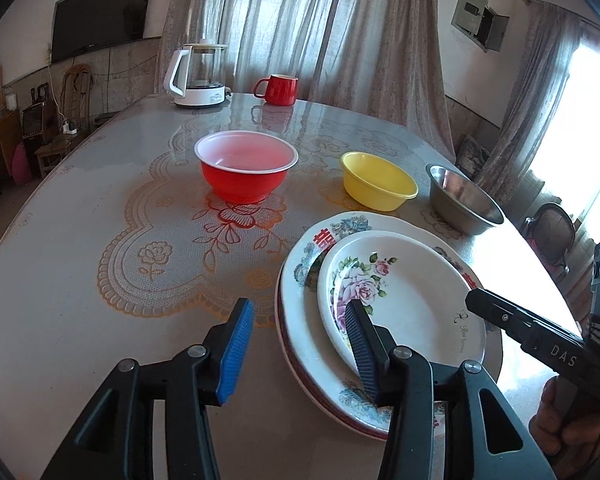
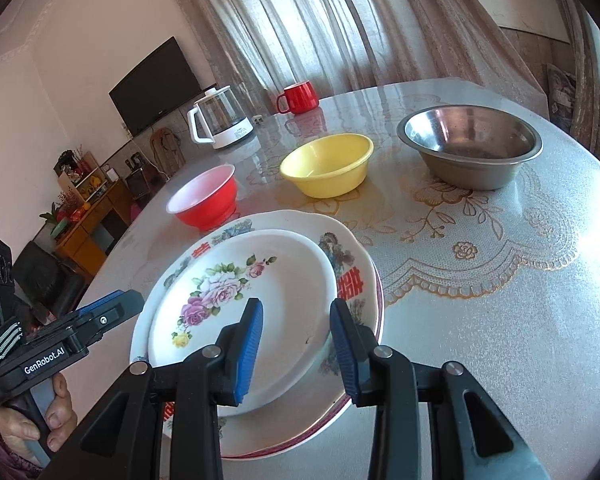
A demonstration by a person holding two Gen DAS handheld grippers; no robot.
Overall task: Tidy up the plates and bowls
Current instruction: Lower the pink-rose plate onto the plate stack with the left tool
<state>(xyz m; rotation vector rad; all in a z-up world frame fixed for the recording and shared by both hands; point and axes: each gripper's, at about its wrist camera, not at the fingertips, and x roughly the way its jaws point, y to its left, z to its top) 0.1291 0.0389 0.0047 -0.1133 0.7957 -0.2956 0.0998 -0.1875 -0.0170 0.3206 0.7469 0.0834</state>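
Rose plate (image 2: 260, 304) atop larger plates (image 2: 340, 240), both grippers' fingers (image 1: 236, 344) released, straddling its rims

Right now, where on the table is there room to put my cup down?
The widest bare patch is left of the red bowl, running down the table past the plate stack. There is more in front of the steel bowl, right of the plates. It is crowded along the row with the yellow bowl.
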